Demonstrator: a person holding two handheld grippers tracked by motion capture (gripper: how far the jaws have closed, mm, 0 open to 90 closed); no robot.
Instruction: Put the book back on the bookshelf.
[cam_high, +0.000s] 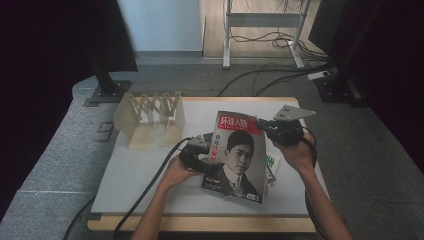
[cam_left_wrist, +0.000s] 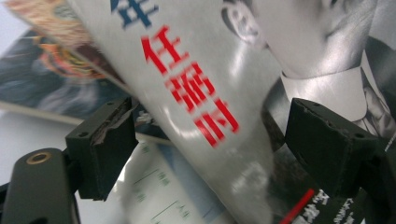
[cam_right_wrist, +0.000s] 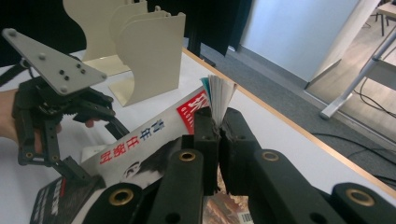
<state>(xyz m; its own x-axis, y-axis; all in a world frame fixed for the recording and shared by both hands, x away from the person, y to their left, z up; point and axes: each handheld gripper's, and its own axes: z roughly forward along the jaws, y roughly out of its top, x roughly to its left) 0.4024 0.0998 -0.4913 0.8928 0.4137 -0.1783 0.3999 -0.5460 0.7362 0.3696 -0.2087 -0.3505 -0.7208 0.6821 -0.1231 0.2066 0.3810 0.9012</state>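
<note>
A magazine (cam_high: 237, 155) with a portrait cover and red title is held tilted above the white table. My right gripper (cam_high: 262, 124) is shut on its top right corner; in the right gripper view the jaws (cam_right_wrist: 218, 126) pinch the fanned pages (cam_right_wrist: 219, 93). My left gripper (cam_high: 207, 162) sits at the magazine's left edge. In the left gripper view its jaws (cam_left_wrist: 212, 140) stand wide apart, with the glossy cover (cam_left_wrist: 201, 93) between them and clear of both pads. From the right gripper view, the left gripper (cam_right_wrist: 95, 149) straddles that same edge.
A cream bookend rack (cam_high: 150, 117) stands at the table's back left, close behind the left hand (cam_right_wrist: 149, 60). More magazines (cam_high: 271, 165) lie flat under the held one (cam_left_wrist: 46, 79). The white mat (cam_high: 140, 180) covers the table; desk legs and cables lie on the floor beyond.
</note>
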